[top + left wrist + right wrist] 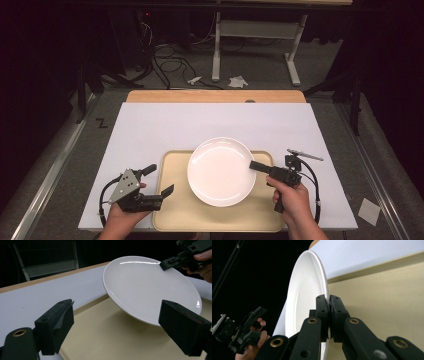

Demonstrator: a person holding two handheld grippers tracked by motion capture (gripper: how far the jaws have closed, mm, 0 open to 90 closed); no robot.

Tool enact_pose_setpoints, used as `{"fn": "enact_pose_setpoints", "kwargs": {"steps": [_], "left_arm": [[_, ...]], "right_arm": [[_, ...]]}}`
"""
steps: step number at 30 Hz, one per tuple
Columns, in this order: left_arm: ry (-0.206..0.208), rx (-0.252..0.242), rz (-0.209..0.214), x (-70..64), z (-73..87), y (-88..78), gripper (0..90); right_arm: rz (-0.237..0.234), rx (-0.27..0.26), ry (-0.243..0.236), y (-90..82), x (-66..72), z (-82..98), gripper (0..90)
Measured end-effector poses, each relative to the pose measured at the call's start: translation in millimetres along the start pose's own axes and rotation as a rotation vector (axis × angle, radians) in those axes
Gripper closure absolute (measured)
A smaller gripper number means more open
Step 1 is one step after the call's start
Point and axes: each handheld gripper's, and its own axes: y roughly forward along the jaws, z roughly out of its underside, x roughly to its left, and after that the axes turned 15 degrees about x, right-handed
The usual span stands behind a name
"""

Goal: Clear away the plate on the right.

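Note:
A white round plate [220, 171] hangs over the beige tray [175, 212], lifted clear of it as the left gripper view shows [147, 287]. My right gripper [255, 165] is shut on the plate's right rim; its two black jaws pinch the rim edge-on [329, 307]. My left gripper [160, 179] stands open at the tray's left edge, its jaws wide apart with nothing between them [122, 327]. The plate [307, 290] is tilted in both gripper views.
The tray lies on a white board [150, 125] that covers a wooden table [215, 96]. Beyond the table are cables and a white desk frame [220, 40] on the floor. A small white paper [369, 210] lies to the right of the board.

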Motion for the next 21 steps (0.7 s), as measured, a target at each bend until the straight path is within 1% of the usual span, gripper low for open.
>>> {"fn": "enact_pose_setpoints", "kwargs": {"steps": [5,6,9,11,21], "left_arm": [[0.0,0.001,0.001,0.0,0.1,-0.1,13.5],[0.001,0.0,0.002,-0.1,0.1,0.0,13.5],[0.001,0.0,0.002,-0.1,0.0,0.0,13.6],[0.0,0.0,0.003,-0.1,0.0,-0.1,13.5],[0.002,0.0,0.004,-0.5,0.0,0.0,13.6]], "right_arm": [[0.013,0.018,-0.012,5.0,1.5,1.2,88.7],[0.023,0.031,-0.017,7.5,1.7,1.8,88.7],[0.031,0.041,-0.02,10.2,1.8,2.6,88.7],[0.046,0.055,-0.024,13.3,2.0,3.7,88.7],[0.082,0.096,-0.038,20.5,0.8,7.0,88.6]]}}
